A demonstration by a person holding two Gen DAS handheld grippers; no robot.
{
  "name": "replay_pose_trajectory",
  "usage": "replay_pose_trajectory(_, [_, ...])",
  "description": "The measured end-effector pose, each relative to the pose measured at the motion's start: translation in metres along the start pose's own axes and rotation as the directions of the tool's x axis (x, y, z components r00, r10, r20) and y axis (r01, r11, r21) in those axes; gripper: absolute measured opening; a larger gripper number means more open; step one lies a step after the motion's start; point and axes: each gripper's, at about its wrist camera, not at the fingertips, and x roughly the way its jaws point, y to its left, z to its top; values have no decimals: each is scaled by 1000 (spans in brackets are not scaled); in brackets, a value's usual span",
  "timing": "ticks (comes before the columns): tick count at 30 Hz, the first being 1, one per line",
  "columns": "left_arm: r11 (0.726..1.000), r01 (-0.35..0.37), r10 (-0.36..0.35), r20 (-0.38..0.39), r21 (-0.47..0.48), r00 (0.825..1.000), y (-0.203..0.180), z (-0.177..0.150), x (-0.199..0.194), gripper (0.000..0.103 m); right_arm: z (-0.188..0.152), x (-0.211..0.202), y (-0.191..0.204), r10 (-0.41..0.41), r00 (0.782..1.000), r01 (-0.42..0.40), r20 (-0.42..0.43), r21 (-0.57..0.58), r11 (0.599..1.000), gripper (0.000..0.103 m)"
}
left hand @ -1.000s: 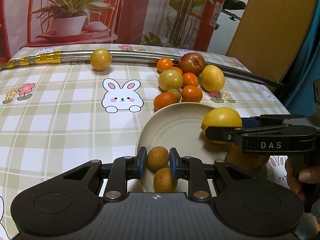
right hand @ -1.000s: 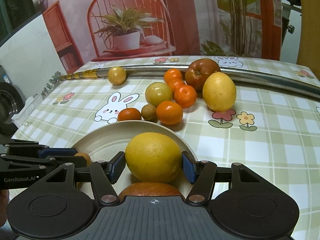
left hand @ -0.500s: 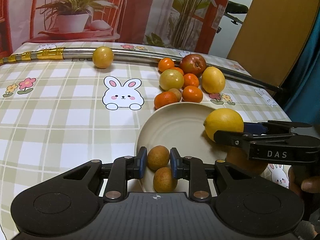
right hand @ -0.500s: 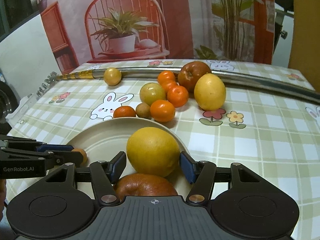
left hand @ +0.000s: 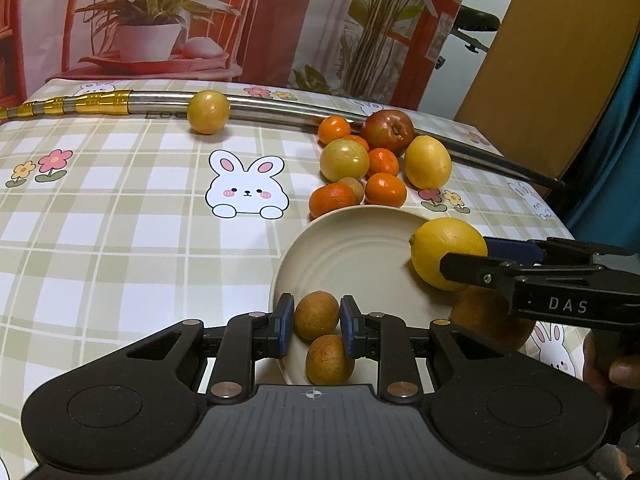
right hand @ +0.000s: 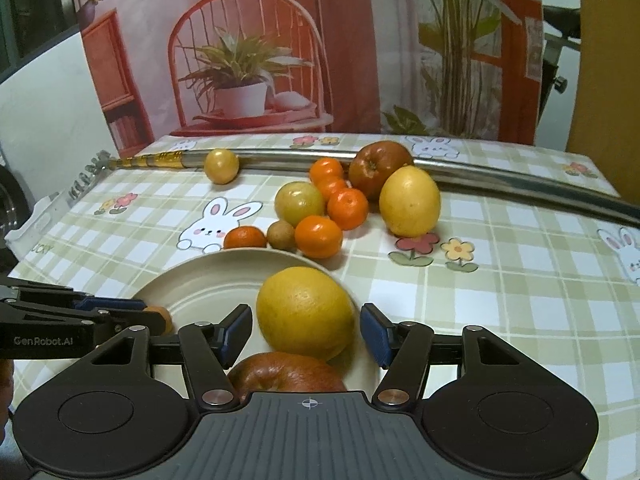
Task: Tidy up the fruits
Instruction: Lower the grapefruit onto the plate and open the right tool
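Right gripper (right hand: pixel 306 330) released, pads clear of the lemon (right hand: pixel 306 312) at plate (left hand: pixel 352 248) 3 o'clock: firm, heavyish, waxy, grip its middle; left gripper (left hand: pixel 316 320) brackets small brown fruit (left hand: pixel 316 314), contact unclear

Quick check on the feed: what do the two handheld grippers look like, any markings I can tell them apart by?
Both are matte black plastic with wide bodies carrying round discs, silver pivot screws and a small crosshair mark. Each has two fingers with blue pads. From the side, the left gripper reads "GenRobot.AI" in white and the right gripper reads "DAS". No cables or sleeves visible.
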Motion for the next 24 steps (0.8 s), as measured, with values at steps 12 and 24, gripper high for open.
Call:
replay_pose_trajectory(12, [1000,-4,4,-8,-10,1000,1,9,-5,27,15,-16,-17,-25,998,23,65,36,999,56])
replay_pose_trajectory(24, [990,80,-82,-16,-113,996,12,69,9,27,19,-19,-39,-49,994,40,94,98,994,56])
